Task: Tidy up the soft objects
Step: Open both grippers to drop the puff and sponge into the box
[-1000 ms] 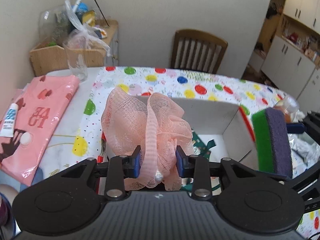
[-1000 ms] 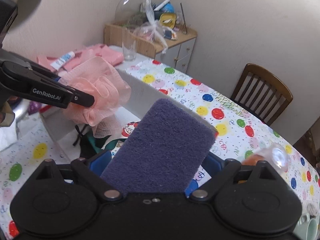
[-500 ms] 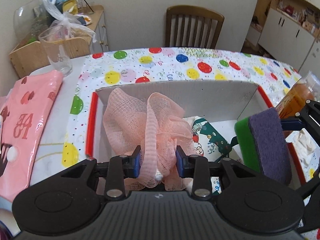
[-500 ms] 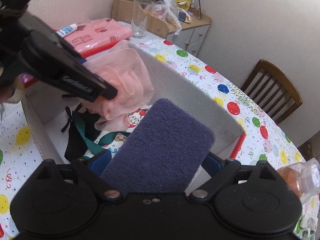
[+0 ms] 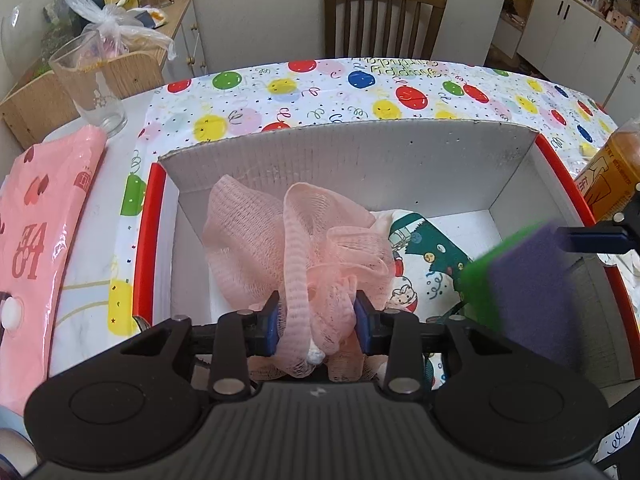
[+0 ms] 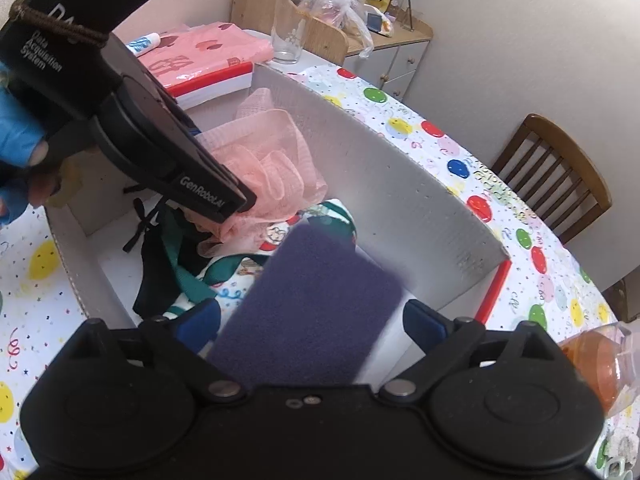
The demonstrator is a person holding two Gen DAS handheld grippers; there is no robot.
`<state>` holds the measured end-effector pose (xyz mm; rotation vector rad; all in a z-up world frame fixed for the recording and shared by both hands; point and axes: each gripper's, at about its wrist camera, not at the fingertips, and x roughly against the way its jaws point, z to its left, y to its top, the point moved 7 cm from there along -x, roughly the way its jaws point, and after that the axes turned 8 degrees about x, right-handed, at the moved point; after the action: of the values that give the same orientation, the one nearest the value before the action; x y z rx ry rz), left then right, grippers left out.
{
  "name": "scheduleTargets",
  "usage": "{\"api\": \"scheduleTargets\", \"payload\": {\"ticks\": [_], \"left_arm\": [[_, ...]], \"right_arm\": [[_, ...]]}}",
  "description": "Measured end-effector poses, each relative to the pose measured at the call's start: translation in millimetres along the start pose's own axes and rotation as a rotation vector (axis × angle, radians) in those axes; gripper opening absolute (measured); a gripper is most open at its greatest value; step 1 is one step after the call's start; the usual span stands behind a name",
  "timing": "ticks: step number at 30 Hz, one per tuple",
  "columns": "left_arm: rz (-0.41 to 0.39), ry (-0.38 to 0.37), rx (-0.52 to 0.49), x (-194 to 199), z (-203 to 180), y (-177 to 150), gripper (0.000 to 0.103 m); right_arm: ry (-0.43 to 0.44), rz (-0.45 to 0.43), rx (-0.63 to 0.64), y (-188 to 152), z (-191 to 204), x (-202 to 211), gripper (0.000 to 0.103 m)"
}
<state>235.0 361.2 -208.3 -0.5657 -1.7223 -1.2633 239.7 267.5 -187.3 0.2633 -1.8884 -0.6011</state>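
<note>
My left gripper (image 5: 316, 322) is shut on a pink mesh bath pouf (image 5: 280, 236) and holds it inside the open cardboard box (image 5: 360, 160). The pouf also shows in the right wrist view (image 6: 272, 168). A purple and green sponge (image 6: 308, 308) sits blurred between the spread fingers of my right gripper (image 6: 312, 324), over the box's right side. It shows in the left wrist view (image 5: 528, 292) too. A Christmas-print cloth (image 5: 420, 264) and dark straps (image 6: 160, 256) lie on the box floor.
The box stands on a balloon-print tablecloth (image 5: 360, 92). A pink package (image 5: 36, 216) and a drinking glass (image 5: 88, 84) are at the left. An orange bottle (image 5: 612, 172) stands right of the box. A wooden chair (image 5: 384, 16) is behind the table.
Both grippers have moved down into the box. My right gripper's fingers have spread apart and the sponge now looks blurred and tilted between them.
</note>
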Motion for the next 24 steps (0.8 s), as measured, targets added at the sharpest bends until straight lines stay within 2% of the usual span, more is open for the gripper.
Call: {"api": "scheduleTargets", "payload": {"ticks": [8,12,14,24], "left_arm": [[-0.046,-0.015,0.026,15,2,-1,0.068],[-0.062,-0.026,0.030,27,3,-2,0.069],[-0.072,-0.030,0.031,34,3,-4,0.076],[-0.155,-0.091,0.082,84,-1,-12,0.076]], "right_arm": [[-0.027,-0.046,-0.058,1,-12,15,0.101],[-0.015,-0.079,-0.097,1,-17,31,0.101],[-0.009,-0.100,-0.124,1,-19,41,0.101],[0.025,-0.231,-0.248,-9,-31,105,0.101]]}}
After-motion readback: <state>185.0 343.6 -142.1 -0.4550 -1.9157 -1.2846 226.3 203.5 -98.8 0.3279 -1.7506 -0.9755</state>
